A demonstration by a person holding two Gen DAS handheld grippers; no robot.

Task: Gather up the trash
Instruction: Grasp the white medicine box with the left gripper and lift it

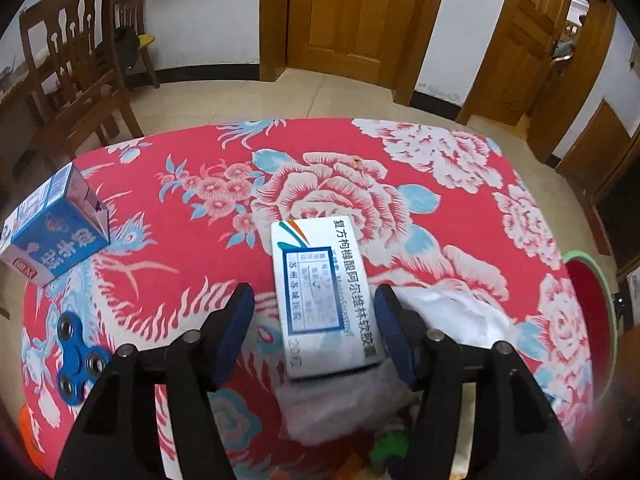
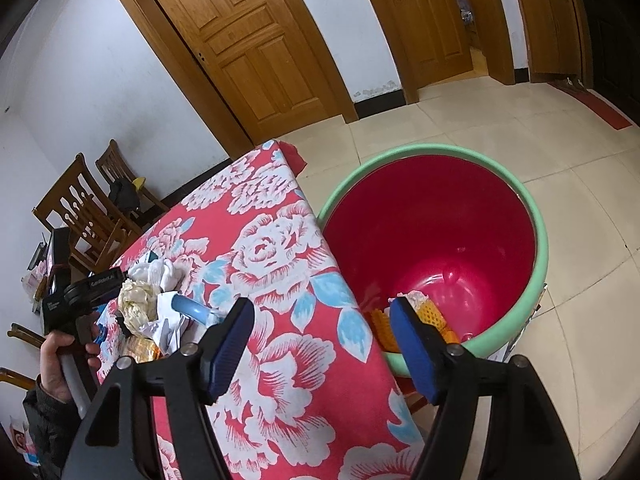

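Note:
In the left wrist view my left gripper (image 1: 316, 304) is open, its blue pads on either side of a white medicine box (image 1: 320, 296) that lies on the red floral tablecloth (image 1: 224, 160). White crumpled tissue (image 1: 452, 312) lies under and right of the box. In the right wrist view my right gripper (image 2: 320, 320) is open and empty, above the table edge beside the red bin with a green rim (image 2: 440, 240). Orange and yellow trash (image 2: 424, 316) lies in the bin's bottom. A pile of crumpled paper and wrappers (image 2: 148, 300) sits on the table.
A blue milk carton (image 1: 56, 232) and a blue fidget spinner (image 1: 78, 356) lie on the table's left. The bin's rim (image 1: 600, 280) shows at the table's right. Wooden chairs (image 1: 72, 80) stand at the far left. Wooden doors (image 2: 248, 52) line the wall.

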